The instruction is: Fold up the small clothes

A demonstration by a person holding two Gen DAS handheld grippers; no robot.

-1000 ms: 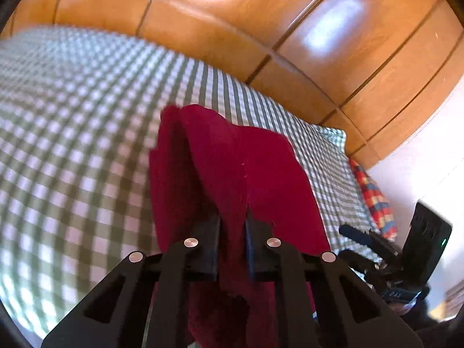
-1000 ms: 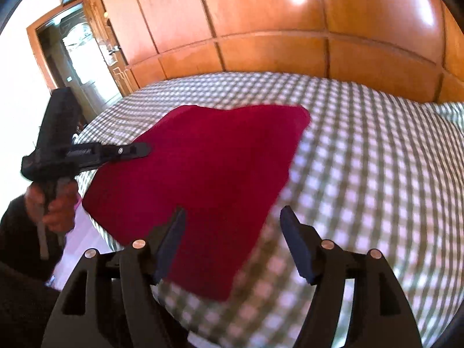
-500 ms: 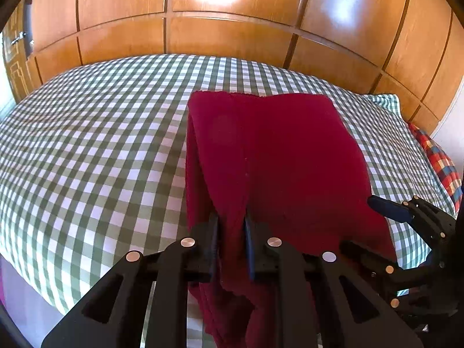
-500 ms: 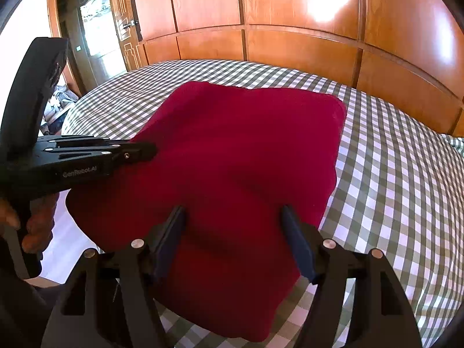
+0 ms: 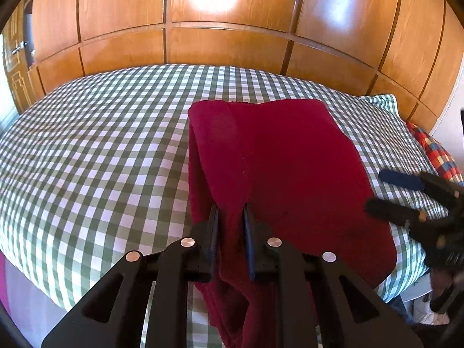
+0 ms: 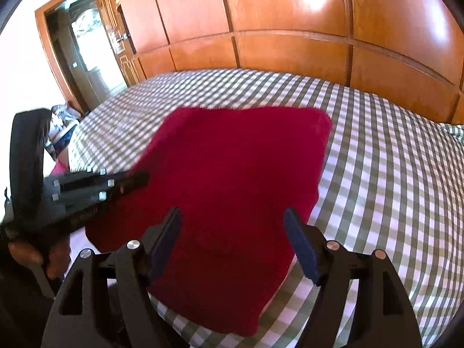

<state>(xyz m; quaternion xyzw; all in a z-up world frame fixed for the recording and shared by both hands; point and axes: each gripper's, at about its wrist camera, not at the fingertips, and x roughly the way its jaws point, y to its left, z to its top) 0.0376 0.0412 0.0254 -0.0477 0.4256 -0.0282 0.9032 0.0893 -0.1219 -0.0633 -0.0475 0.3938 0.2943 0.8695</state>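
A dark red cloth (image 5: pixel 284 159) lies spread on the green-and-white checked bed (image 5: pixel 87 150), near its front edge. My left gripper (image 5: pixel 230 211) is shut on the cloth's near left edge, which bunches and hangs between the fingers. My right gripper (image 6: pixel 232 217) is open and empty, held just above the cloth's (image 6: pixel 232 174) near right part. The right gripper also shows in the left wrist view (image 5: pixel 406 197), off the cloth's right edge. The left gripper shows in the right wrist view (image 6: pixel 116 185), at the cloth's left edge.
A wooden panelled wall (image 5: pixel 232 29) runs behind the bed. A red, blue and yellow checked pillow (image 5: pixel 435 150) lies at the bed's right end. A doorway (image 6: pixel 84 55) stands at the left. The bed's front edge (image 5: pixel 43 284) drops off close to me.
My left gripper has pulled back a little with the cloth's edge in it. My right gripper has risen and shifted right, from over the cloth's middle toward its right side.
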